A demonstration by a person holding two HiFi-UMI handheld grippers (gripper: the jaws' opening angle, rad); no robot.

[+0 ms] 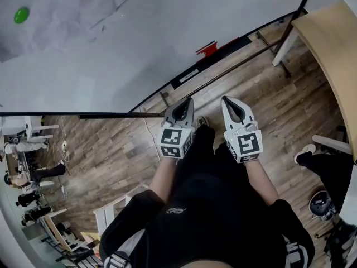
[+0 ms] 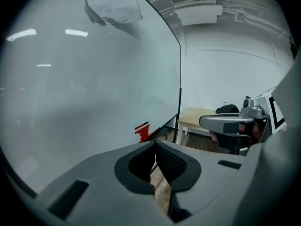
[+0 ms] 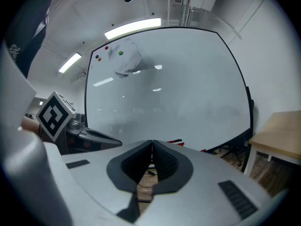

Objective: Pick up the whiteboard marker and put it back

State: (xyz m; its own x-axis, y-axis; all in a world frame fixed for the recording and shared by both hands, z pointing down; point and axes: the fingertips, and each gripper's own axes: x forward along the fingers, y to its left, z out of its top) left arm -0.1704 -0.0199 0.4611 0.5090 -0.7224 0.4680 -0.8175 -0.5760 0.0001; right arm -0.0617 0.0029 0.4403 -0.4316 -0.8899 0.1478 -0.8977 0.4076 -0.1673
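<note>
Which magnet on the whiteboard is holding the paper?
The green magnet. It sits on the crumpled paper, while the red magnet sits on bare whiteboard nearer the corner.

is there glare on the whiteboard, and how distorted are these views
Right gripper view: ceiling lights mirror as bright streaks on the whiteboard, its frame bowed. Left gripper view: similar streaks upper left, black vignetted corners. Head view: no glare, board edge curves.

Whiteboard cut off at top, wooden table cropped right, red item indistinct
</note>
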